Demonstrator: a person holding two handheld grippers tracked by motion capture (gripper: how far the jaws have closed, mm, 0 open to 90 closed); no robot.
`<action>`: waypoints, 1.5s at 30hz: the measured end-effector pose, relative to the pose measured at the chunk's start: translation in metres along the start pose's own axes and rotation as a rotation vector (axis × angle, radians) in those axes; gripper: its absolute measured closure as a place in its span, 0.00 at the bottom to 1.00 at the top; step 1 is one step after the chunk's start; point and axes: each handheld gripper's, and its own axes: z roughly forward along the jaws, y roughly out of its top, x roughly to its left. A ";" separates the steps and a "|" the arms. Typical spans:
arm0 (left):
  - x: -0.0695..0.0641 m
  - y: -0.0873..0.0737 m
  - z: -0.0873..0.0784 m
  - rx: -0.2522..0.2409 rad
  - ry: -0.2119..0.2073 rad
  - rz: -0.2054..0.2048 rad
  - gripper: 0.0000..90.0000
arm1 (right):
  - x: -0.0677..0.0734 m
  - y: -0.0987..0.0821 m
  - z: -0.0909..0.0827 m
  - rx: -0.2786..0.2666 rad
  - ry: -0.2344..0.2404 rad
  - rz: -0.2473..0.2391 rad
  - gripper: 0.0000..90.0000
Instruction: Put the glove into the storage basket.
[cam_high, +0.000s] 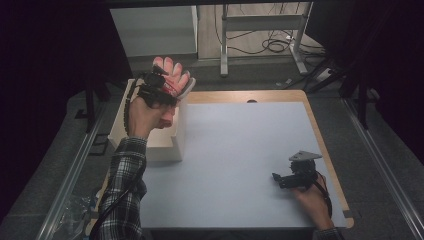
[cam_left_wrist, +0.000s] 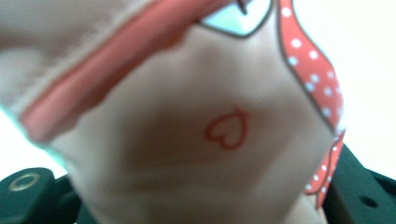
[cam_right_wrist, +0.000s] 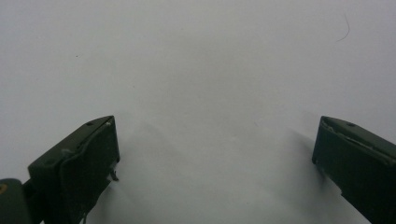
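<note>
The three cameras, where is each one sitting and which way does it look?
High view: sits above the person's side, looks forward and down on the table; both forearms show, the left gripper holding a pink glove over a white box, the right gripper low on the table.
Left gripper view: rides the left gripper, looks close onto the pink glove; jaw bases show at the bottom corners.
Right gripper view: rides the right gripper, looks at the table; two black jaws stand wide apart.
Shared: the high view and the left gripper view both show the glove.
</note>
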 end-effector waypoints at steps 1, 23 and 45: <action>0.004 -0.001 0.001 0.001 0.007 -0.007 0.55 | 0.000 0.000 0.000 0.000 0.000 -0.001 0.01; 0.046 -0.029 0.056 0.021 0.081 -0.139 0.53 | 0.000 0.000 0.000 0.000 -0.001 0.000 0.01; 0.041 -0.041 0.127 0.143 0.096 -0.152 0.48 | 0.000 0.000 0.000 -0.001 -0.001 0.000 0.01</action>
